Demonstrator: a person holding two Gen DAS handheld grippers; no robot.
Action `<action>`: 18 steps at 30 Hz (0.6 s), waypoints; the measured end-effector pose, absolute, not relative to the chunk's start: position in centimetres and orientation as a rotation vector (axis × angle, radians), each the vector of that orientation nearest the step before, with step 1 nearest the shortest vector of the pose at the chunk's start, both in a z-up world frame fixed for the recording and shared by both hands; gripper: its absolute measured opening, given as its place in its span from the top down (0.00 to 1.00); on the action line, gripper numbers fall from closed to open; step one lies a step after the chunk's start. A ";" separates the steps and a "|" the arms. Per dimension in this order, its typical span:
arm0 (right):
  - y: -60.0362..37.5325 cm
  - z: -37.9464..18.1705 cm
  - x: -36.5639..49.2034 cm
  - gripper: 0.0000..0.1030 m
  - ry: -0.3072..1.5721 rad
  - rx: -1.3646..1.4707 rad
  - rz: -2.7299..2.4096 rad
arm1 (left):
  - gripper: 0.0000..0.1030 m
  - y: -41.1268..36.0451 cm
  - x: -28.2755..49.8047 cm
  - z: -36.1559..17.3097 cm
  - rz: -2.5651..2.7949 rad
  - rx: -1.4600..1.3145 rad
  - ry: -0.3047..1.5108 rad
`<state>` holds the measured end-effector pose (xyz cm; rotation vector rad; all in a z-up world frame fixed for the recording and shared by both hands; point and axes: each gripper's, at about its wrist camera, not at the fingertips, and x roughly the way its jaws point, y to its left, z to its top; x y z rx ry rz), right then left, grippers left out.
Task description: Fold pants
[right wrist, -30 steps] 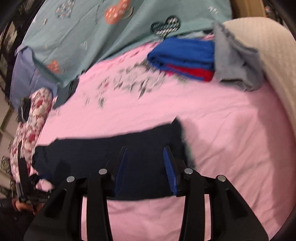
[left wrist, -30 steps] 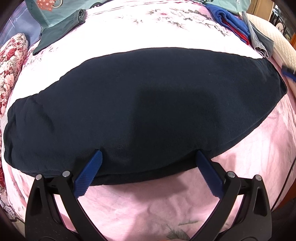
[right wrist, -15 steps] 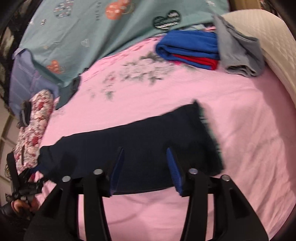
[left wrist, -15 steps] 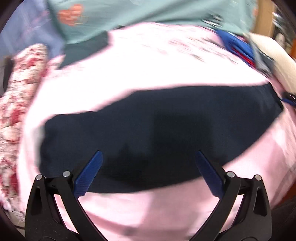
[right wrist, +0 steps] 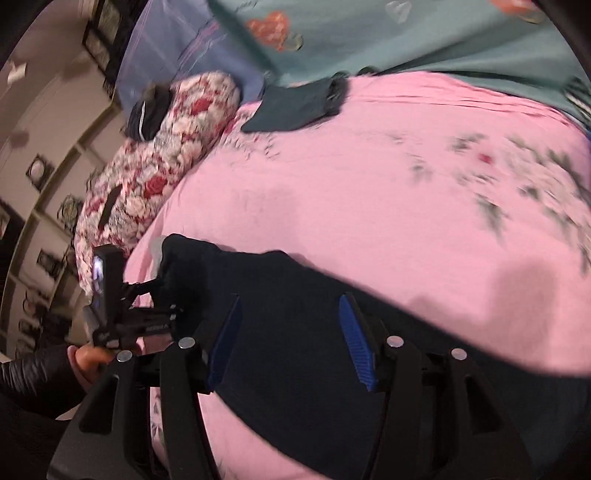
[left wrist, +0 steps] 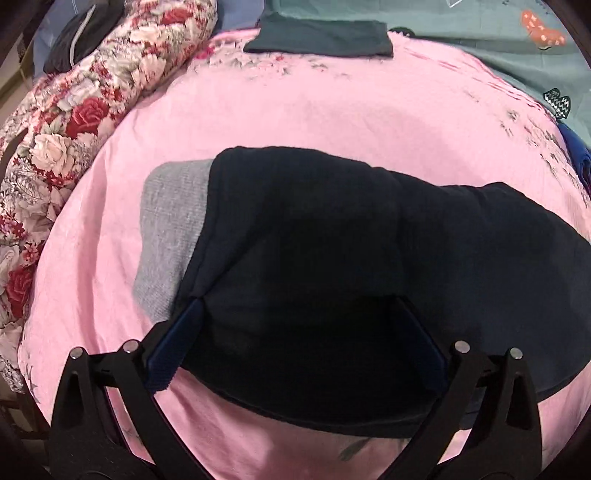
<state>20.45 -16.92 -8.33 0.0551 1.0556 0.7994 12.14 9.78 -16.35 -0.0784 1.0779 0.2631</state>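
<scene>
The dark navy pants (left wrist: 332,240) lie flat on the pink bedsheet (left wrist: 332,110), and a grey band (left wrist: 170,236) shows at their left end. My left gripper (left wrist: 297,301) hovers over that end, open wide, with cloth below its blue pads (left wrist: 173,347) but nothing pinched. In the right wrist view my right gripper (right wrist: 290,299) stands open above the pants (right wrist: 295,369), its pads (right wrist: 356,332) apart and empty. A hand (right wrist: 86,360) in a black sleeve holds the other gripper at the pants' left end.
A rolled floral quilt (left wrist: 92,96) borders the bed on the left, with a black object (left wrist: 74,37) on top. A folded dark teal garment (left wrist: 317,37) and a teal blanket (left wrist: 480,33) lie at the back. Blue clothes (left wrist: 580,162) sit at the right edge.
Both grippers have swept left along the pants, so the grey-banded end and the floral quilt now fill the views. The right jaws stand wider apart than a second ago.
</scene>
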 end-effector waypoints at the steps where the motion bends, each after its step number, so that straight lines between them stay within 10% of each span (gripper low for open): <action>1: -14.8 -9.1 22.0 0.46 1.087 0.013 0.792 | 0.02 9.8 11.8 -16.3 0.262 -0.076 1.070; 18: -6.0 -14.1 25.3 0.46 1.489 -0.221 1.114 | 0.02 11.3 9.7 -16.1 -0.057 -0.001 1.076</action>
